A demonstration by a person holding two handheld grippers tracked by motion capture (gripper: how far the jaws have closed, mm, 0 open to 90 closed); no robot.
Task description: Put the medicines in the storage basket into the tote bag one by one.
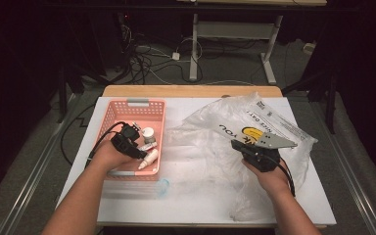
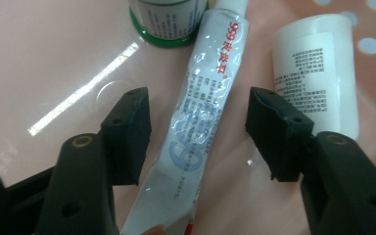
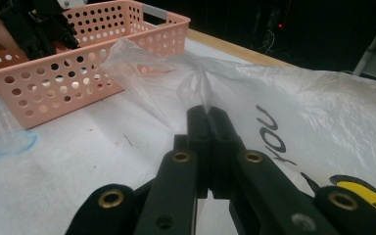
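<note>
The tube (image 2: 196, 122) lies flat on the floor of the pink basket (image 1: 108, 117), at centre of the left gripper view, between a green-rimmed jar (image 2: 169, 22) at the top and a white bottle (image 2: 318, 73) at right. The left hand-held gripper (image 2: 198, 129) has its jaws apart on either side of the tube, not yet touching it. The tube looks light, soft and glossy, likely slippery; grip it mid-body, gently. The right hand-held gripper (image 3: 208, 115) is clamped on a gathered fold of the plastic bag (image 3: 323, 107) on the worktop (image 1: 196, 196).
</note>
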